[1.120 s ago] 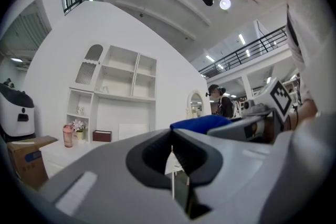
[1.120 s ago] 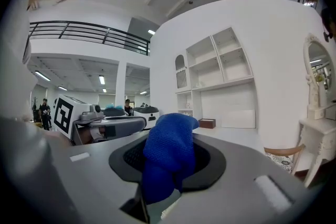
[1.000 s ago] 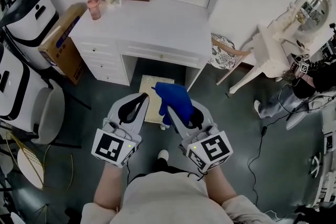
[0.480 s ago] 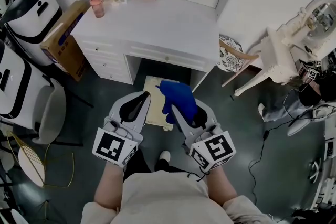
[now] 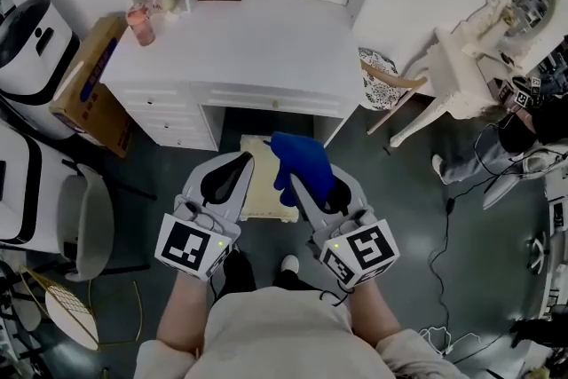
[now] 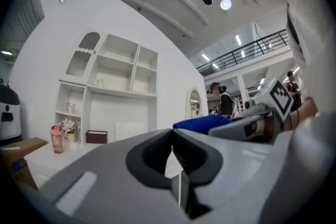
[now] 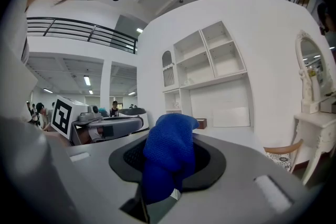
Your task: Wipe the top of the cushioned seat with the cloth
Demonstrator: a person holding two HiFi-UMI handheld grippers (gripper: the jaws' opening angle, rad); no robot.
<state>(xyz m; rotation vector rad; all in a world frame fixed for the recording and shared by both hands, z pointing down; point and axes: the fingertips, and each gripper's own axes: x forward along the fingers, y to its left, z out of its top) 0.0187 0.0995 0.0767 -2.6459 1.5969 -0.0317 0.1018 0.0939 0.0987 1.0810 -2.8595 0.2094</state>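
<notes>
Your right gripper [image 5: 297, 182] fingers pinch the blue cloth [image 5: 300, 157], held over the cushioned seat [image 5: 264, 191] under the counter [image 5: 257, 49]. Left gripper [image 5: 238, 166] fingers are closed on nothing. Cloth looks soft, light, floppy; grip its bunched middle.

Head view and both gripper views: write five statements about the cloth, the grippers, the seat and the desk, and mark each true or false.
1. The right gripper is shut on the blue cloth. True.
2. The left gripper grips a corner of the cloth. False: its jaws are together on nothing.
3. The cloth lies on the seat. False: it is held up, clear of the seat.
4. The seat stands at the gap under the white desk. True.
5. A pink cup stands on the seat. False: on the desk.
</notes>
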